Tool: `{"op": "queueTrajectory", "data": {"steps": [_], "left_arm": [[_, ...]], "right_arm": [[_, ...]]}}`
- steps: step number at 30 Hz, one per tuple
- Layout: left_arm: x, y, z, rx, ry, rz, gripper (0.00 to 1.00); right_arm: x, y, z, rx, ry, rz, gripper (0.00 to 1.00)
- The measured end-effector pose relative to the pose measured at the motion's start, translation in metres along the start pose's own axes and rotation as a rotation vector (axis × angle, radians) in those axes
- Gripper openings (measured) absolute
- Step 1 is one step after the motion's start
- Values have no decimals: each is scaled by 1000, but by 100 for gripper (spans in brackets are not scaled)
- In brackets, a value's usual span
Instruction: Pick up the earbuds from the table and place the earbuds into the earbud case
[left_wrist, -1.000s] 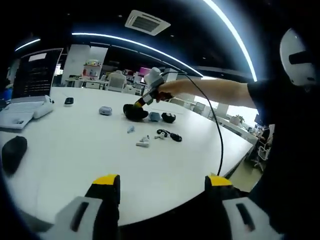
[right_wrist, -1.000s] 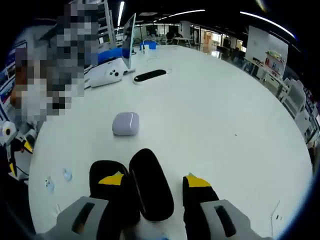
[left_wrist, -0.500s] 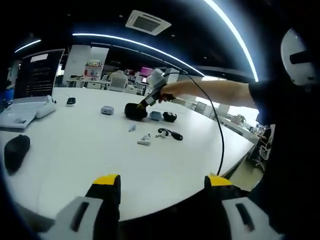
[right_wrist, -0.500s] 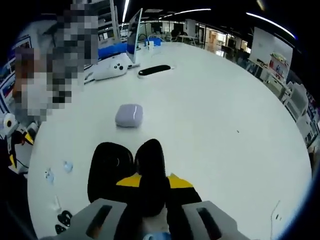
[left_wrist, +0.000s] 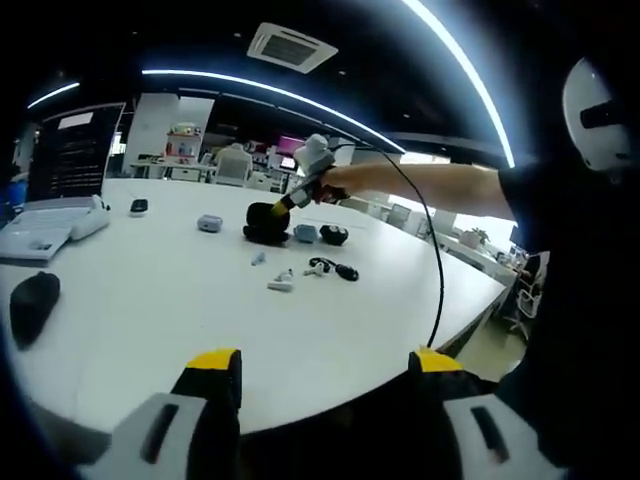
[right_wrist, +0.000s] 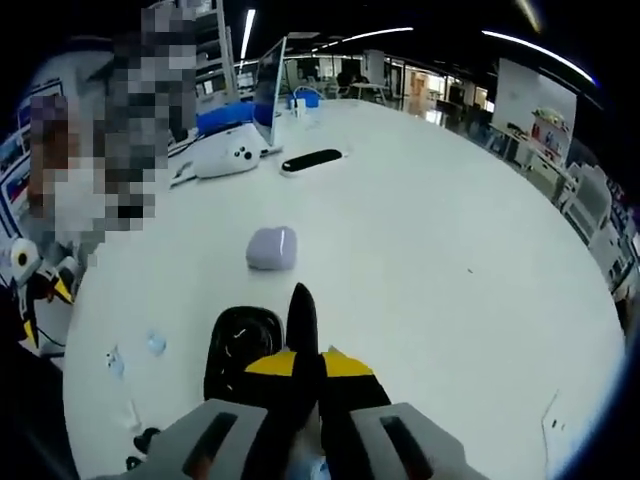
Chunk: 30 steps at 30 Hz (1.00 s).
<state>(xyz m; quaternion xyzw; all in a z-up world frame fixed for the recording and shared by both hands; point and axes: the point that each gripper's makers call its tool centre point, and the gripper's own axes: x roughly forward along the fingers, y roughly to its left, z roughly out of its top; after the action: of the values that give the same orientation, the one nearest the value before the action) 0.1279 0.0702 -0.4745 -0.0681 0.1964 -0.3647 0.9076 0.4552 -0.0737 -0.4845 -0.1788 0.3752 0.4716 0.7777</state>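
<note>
My right gripper is shut on the raised lid of a black oval case, whose open base lies just to its left. Two small white earbuds lie on the white table further left. In the left gripper view a person's arm holds the right gripper at the black case, far across the table. White earbuds lie in front of it. My left gripper hangs open over the near table edge, holding nothing.
A lavender case sits beyond the black one. A white game controller, a laptop and a black bar stand at the back. A black mouse, a black cable and a blue-grey case lie on the table.
My right gripper closed from open onto the black case's lid and the lid now stands upright. The left gripper stayed open and almost still.
</note>
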Motion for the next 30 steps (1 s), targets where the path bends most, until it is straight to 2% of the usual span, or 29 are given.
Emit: {"op": "queueTrajectory", "data": {"steps": [10,14,22,30], "left_arm": [[7,-10,2,3,0,-41,69],[17,-16,6,18,3,-76,69],[34,-29,16,48,8,-124,69],[55,-53,19,64,25,-180,69]], "right_arm": [[-36,38,1,-53,-39,23,6],[-62,73,-11,-110,-40,43,6],[-103,134,-43,-196,-34,89,6],[-129,185,-88,-262,-16,138,6]]}}
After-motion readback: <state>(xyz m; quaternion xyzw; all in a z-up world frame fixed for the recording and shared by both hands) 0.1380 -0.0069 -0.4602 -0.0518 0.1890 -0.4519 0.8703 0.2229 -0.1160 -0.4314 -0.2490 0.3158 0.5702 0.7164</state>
